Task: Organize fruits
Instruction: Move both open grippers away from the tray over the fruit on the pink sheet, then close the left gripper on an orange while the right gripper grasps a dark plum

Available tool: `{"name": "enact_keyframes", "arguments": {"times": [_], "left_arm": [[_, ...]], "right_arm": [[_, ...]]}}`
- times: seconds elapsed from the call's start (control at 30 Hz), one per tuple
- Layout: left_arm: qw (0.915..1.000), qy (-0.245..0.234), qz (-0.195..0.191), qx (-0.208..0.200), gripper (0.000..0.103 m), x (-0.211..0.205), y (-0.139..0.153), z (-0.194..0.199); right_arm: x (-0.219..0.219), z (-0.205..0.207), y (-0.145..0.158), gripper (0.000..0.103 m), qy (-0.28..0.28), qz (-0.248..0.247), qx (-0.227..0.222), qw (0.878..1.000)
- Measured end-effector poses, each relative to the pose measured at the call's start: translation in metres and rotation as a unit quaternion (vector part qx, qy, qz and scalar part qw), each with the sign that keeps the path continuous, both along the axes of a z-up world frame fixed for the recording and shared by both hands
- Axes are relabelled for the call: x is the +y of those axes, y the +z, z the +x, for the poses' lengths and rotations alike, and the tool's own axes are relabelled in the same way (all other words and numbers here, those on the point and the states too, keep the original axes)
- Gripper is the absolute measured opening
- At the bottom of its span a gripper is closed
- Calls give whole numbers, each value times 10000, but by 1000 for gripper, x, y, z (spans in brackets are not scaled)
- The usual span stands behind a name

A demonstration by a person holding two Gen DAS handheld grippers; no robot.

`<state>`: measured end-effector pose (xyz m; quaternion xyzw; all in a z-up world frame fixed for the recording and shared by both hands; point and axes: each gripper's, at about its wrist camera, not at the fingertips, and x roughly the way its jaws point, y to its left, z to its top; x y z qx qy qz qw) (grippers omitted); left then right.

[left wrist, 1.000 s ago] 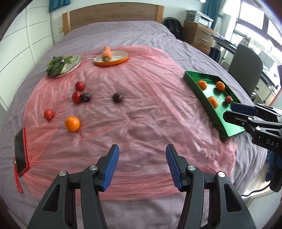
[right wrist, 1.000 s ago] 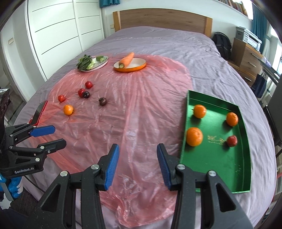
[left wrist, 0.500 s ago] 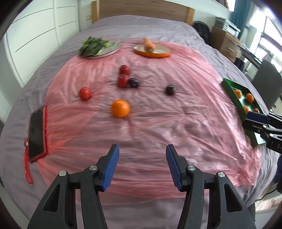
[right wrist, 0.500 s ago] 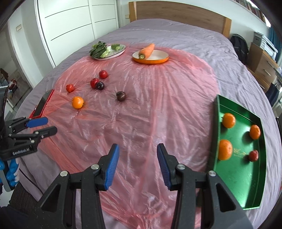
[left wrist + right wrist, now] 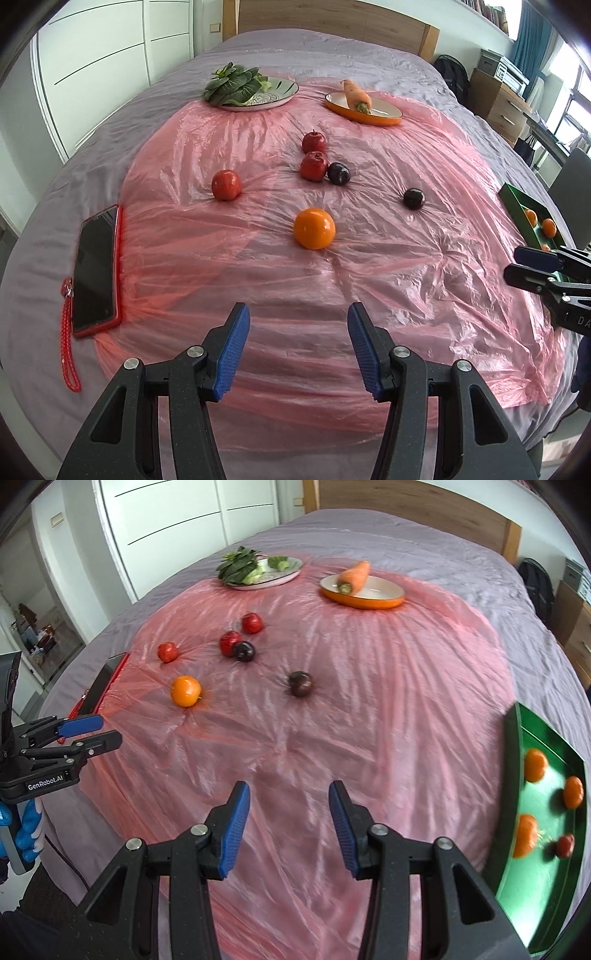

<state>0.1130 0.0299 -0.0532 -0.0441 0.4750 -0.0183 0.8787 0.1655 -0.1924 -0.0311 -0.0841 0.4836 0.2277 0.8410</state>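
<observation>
Lay loose on the crinkled pink plastic sheet (image 5: 369, 258): a round orange fruit (image 5: 314, 228) nearest the left gripper (image 5: 297, 349), with a red tomato-like fruit (image 5: 226, 184) to its left. Beyond these, two red apples (image 5: 314, 166) touching or nearly so, a dark plum (image 5: 339, 173) pressed against the nearer apple, and a second dark plum (image 5: 413, 198) apart to the right. Sat in the green rectangular tray (image 5: 511, 768) at the sheet's right edge: three oranges (image 5: 535, 764) and one small red fruit (image 5: 564, 845), possibly an apple, blurred. Hovered above the sheet with blue pads spread wide, gripping nothing. Held likewise spread and empty over the sheet's middle: the right gripper (image 5: 289, 823). At the far edge, an orange carrot (image 5: 356, 95) on an orange-rimmed plate (image 5: 380, 114) and leafy greens (image 5: 231, 86) on a patterned plate (image 5: 280, 96). At left, a red-cased phone (image 5: 94, 271) on the purple bedspread (image 5: 332, 48).
</observation>
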Motion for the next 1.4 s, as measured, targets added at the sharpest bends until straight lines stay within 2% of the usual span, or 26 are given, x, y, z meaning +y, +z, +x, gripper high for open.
{"name": "enact_keyframes", "arguments": {"times": [0.37,0.8,1.1,1.4], "left_arm": [[9997,-109,-176,-121,49,4,-1,34],[9994,-170,-310,-57,49,4,-19,77],[9992,-189,-357,48,49,2,-34,92],[9990,-182,-401,116,49,1,-44,96]], "right_arm": [[58,44,-8,71,614,119,-62,9980],[126,122,-31,71,1506,-108,-63,9885],[138,151,-57,71,1587,-272,43,9869],[148,158,-66,70,1716,-264,16,9848]]}}
